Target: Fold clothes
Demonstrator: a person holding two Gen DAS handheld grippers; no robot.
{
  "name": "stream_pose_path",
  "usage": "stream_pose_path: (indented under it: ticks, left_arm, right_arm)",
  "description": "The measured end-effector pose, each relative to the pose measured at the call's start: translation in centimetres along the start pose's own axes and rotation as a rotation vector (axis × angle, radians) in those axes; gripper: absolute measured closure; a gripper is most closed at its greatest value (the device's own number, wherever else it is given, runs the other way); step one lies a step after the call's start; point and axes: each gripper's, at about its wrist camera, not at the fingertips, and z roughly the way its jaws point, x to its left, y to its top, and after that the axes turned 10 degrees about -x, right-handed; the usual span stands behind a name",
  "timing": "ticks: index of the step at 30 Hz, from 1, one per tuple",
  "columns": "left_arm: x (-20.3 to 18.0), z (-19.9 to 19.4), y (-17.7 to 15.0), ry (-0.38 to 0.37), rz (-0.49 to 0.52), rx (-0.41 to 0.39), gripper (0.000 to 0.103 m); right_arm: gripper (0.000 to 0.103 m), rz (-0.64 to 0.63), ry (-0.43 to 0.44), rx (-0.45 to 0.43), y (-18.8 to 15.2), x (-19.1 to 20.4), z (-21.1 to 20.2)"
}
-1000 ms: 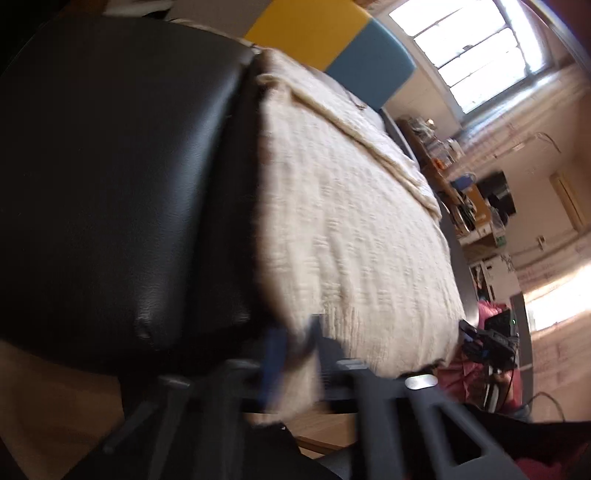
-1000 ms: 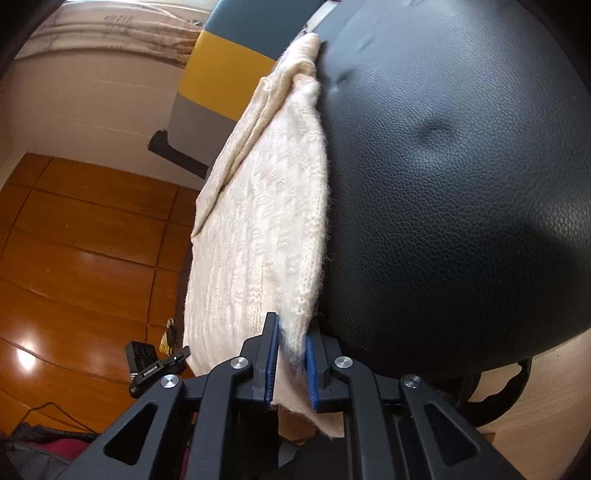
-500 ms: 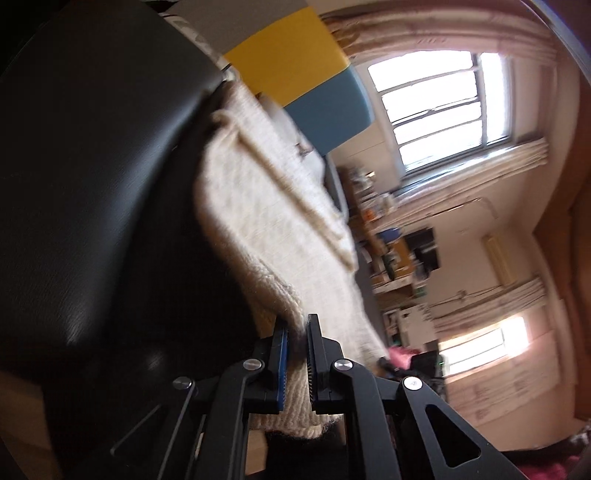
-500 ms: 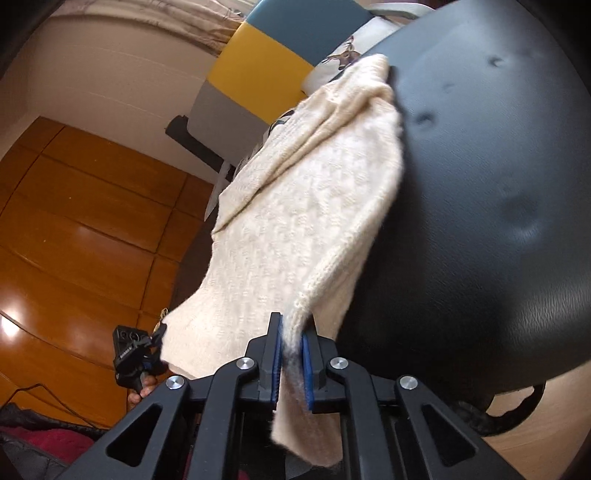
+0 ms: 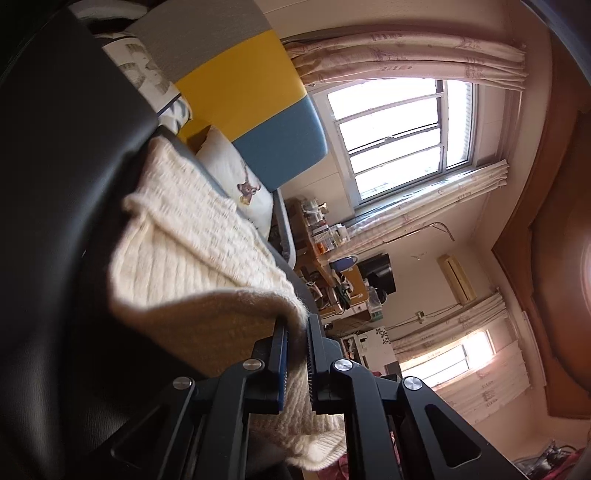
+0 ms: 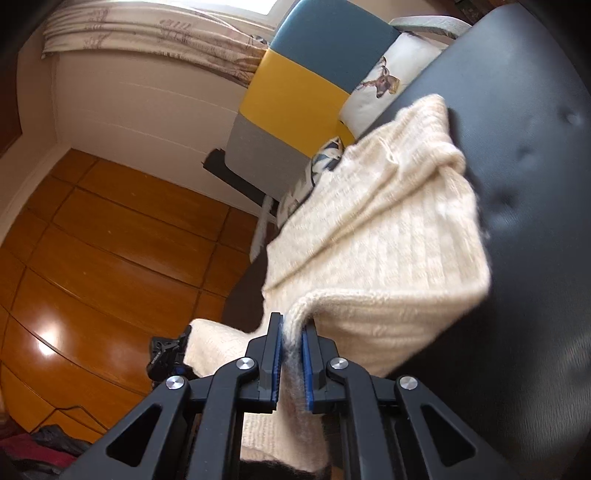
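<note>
- A cream knit sweater (image 6: pixel 388 236) drapes over a black padded leather surface (image 6: pixel 535 184), its near hem raised off the padding and doubled back so that a thick fold faces the cameras.
- In the left wrist view the same sweater (image 5: pixel 192 258) runs from the black padding (image 5: pixel 55 184) down to the lens, one ribbed corner hanging below the fingers.
- The left tool (image 5: pixel 296 332) is clenched on the sweater's edge: the knit is pinched between its blue-lined pads, which stand nearly together.
- The right tool (image 6: pixel 293 332) grips another part of the hem in the same way, jaws almost closed, cloth pressed between the pads and trailing down behind them. Its jaws had just been narrowing on that cloth.
- From the right wrist, the other black tool (image 6: pixel 166 356) shows low at left, touching a lower flap of the sweater.
- Beyond the sweater stands a headboard (image 6: pixel 306 85) banded in blue, yellow and grey, with a white pillow (image 6: pixel 384 85) bearing a deer print leaning against it.
- Polished wooden floor (image 6: pixel 110 240) fills the left of the right wrist view, beneath a pale wall and patterned curtains (image 6: pixel 147 29).
- The left wrist view takes in a bright window (image 5: pixel 399 136), cream curtains and a cluttered desk (image 5: pixel 332 273), too small to make out in detail.
</note>
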Motion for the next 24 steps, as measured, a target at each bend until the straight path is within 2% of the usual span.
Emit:
stream_pose_path:
  ticks: [4, 8, 11, 13, 15, 18, 21, 24]
  left_arm:
    - [0.0, 2.7, 3.4, -0.006, -0.002, -0.031, 0.094]
    - [0.1, 6.5, 7.5, -0.005, 0.019, -0.051, 0.094]
    - [1.1, 9.9, 10.7, 0.015, 0.018, -0.074, 0.095]
    - [2.8, 12.7, 12.4, 0.073, -0.005, -0.071, 0.095]
    - [5.5, 15.5, 13.4, 0.166, -0.035, -0.040, 0.095]
    - [9.9, 18.2, 13.8, 0.297, -0.123, 0.007, 0.095]
    - [12.8, 18.6, 13.7, 0.319, -0.213, 0.006, 0.095]
    - [13.0, 17.4, 13.8, 0.295, -0.246, -0.022, 0.093]
  right_arm:
    - [0.095, 0.003, 0.026, -0.034, 3.2, 0.7, 3.4]
    - [0.095, 0.029, 0.032, -0.087, 8.1, -0.8, 6.0]
    - [0.095, 0.084, -0.030, -0.115, 11.7, -3.6, 8.1]
    - [0.095, 0.164, -0.058, -0.095, 13.2, -6.2, 9.9]
    - [0.089, 0.196, -0.153, -0.090, 14.0, -8.1, 11.1]
    - [0.080, 0.271, -0.154, -0.089, 14.3, -10.1, 12.1]
    - [0.079, 0.212, -0.165, -0.075, 14.5, -9.5, 12.1]
    - [0.076, 0.019, -0.268, -0.101, 14.9, -6.2, 11.2]
